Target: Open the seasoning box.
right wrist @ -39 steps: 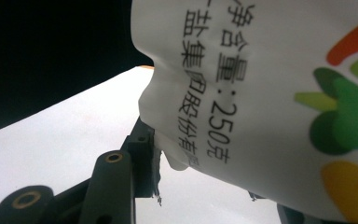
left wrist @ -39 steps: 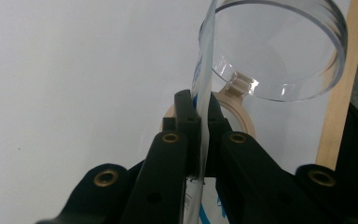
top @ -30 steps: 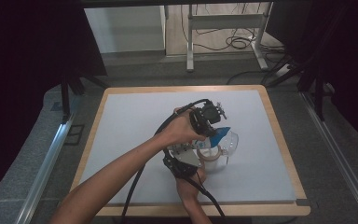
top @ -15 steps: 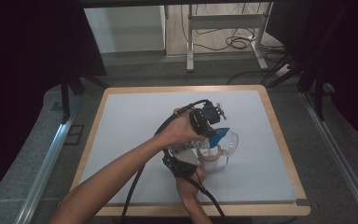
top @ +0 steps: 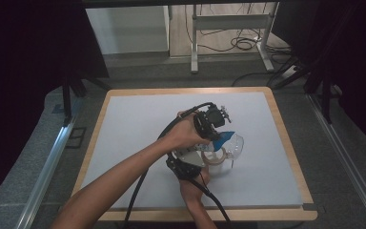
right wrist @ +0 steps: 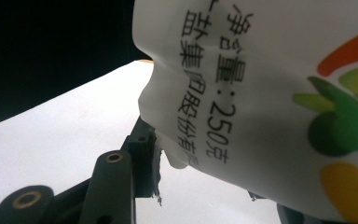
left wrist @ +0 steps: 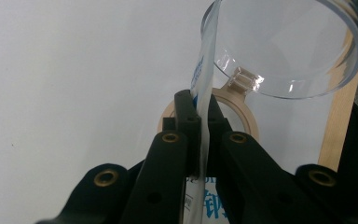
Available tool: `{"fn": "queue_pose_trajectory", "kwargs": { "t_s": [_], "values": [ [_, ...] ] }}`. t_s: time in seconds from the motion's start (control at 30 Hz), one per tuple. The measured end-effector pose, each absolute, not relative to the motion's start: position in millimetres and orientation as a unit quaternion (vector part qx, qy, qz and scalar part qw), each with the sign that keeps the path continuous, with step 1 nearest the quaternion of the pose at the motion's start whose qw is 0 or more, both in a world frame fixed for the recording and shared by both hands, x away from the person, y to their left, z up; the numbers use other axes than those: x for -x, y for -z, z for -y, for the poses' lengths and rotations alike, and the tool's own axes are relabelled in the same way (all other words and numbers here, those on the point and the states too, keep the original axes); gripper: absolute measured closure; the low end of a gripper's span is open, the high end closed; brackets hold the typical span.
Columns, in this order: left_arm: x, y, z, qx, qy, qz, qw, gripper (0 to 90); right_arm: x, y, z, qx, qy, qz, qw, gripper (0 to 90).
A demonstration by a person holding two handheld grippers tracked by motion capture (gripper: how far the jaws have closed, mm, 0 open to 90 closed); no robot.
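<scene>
In the high view the person's right hand (top: 190,183) enters from the near edge of the table (top: 138,119) and carries the right gripper (top: 187,164), set low over the white surface toward the near right of centre. In the right gripper view one black jaw is visible, pressed against the lower edge of the white printed bag (right wrist: 270,93); the other jaw is hidden behind the bag, so it cannot be told whether this gripper is clamped or merely resting against it. Just beyond, in the high view, the left hand (top: 183,136) holds the left gripper (top: 214,125) above the same spot, with its cable looping back toward the near edge. In the left gripper view its jaws are closed narrow and pinch the thin edge of the bag (left wrist: 204,112) between the pads. The bag's blue-and-white body (top: 221,139) lies between the two grippers. Touching it on the far right side is a clear plastic jar (left wrist: 289,51), its open mouth tilted toward the bag. A beige tape roll (left wrist: 240,112) lies flat on the table under the jar.
</scene>
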State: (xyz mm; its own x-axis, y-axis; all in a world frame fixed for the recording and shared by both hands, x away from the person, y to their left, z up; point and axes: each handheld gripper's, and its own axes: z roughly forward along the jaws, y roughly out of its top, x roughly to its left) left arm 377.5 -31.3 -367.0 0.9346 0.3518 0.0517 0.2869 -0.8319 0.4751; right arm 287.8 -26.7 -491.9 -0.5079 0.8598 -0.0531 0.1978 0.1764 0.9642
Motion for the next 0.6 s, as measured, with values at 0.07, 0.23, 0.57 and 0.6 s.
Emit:
{"fn": "queue_pose_trajectory", "kwargs": {
  "t_s": [0.07,0.23,0.57,0.6],
  "values": [
    [-377.4,367.1,31.6,-0.954,-0.068,-0.167,0.237,90.0,-287.7,491.9,26.8,-0.380,-0.518,-0.696,0.320,54.9],
    [-377.5,367.1,32.1,-0.956,-0.068,-0.166,0.234,90.0,-287.6,491.5,27.2,-0.381,-0.519,-0.696,0.318,54.9],
    [-376.8,366.8,30.3,-0.955,-0.067,-0.165,0.239,90.0,-286.8,490.7,26.5,-0.380,-0.520,-0.696,0.318,54.9],
    [-376.9,366.9,30.1,-0.954,-0.068,-0.165,0.240,90.0,-286.8,490.8,26.5,-0.379,-0.519,-0.697,0.319,54.9]
  ]
}}
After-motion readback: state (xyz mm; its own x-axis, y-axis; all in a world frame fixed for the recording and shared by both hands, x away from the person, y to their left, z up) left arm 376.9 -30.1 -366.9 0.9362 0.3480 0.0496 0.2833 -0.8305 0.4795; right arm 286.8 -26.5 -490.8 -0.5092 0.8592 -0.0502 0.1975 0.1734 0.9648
